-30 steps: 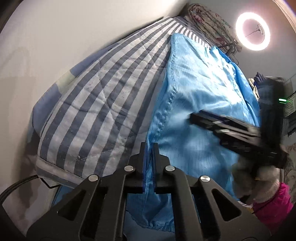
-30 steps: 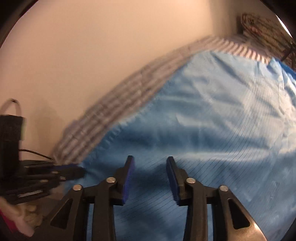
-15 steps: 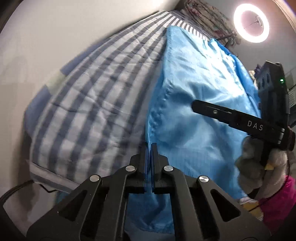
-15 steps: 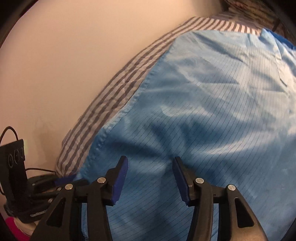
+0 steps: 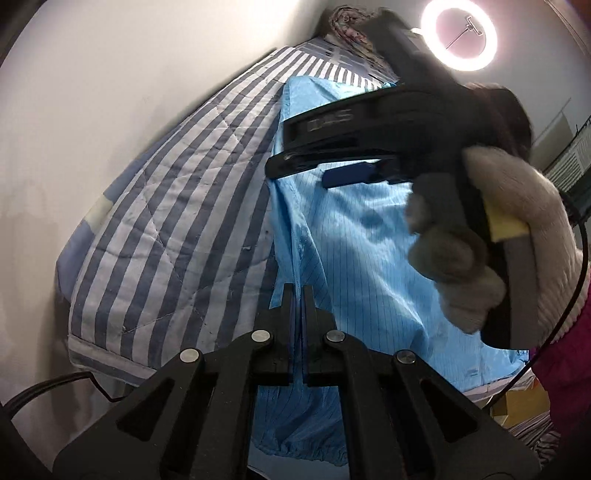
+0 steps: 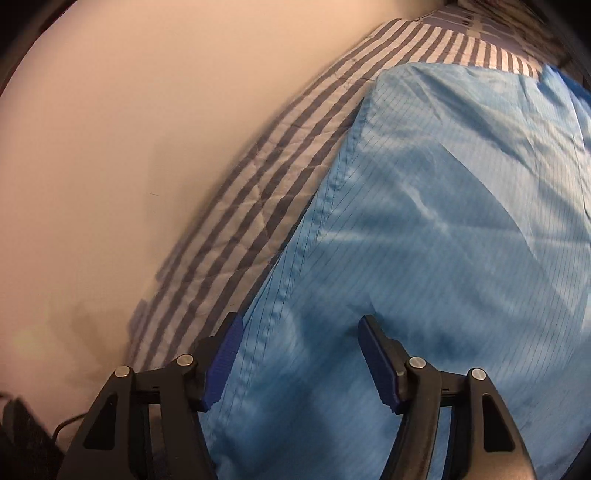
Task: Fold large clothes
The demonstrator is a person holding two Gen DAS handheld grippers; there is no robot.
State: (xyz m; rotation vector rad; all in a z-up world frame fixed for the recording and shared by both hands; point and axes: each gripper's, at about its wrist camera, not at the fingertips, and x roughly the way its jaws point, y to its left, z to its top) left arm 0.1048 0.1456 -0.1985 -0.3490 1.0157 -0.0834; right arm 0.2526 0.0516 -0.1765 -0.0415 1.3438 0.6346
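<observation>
A large light-blue garment (image 5: pixel 351 258) with fine pinstripes lies spread on a blue-and-white striped bedspread (image 5: pixel 177 221). My left gripper (image 5: pixel 297 291) is shut on the garment's near left edge, and the cloth rises in a ridge into its fingers. In the right wrist view the same garment (image 6: pixel 443 221) fills the right half, its stitched seam running along the bedspread (image 6: pixel 295 147). My right gripper (image 6: pixel 299 325) hangs open over that seam, with nothing pinched between its blue pads. It also crosses the left wrist view as my right gripper (image 5: pixel 295 173), held by a gloved hand (image 5: pixel 498 240).
A pale wall (image 5: pixel 110 92) runs close along the bed's left side. A ring light (image 5: pixel 459 34) glows at the far end beside a patterned bundle of cloth (image 5: pixel 351 22). A black cable (image 5: pixel 55 384) trails below the bed's near corner. A pink sleeve (image 5: pixel 569 369) shows at the right.
The right gripper's jaws have spread wider and it has shifted left onto the garment's seam; in the left wrist view it swung up and closer. The left gripper stays clamped on the edge.
</observation>
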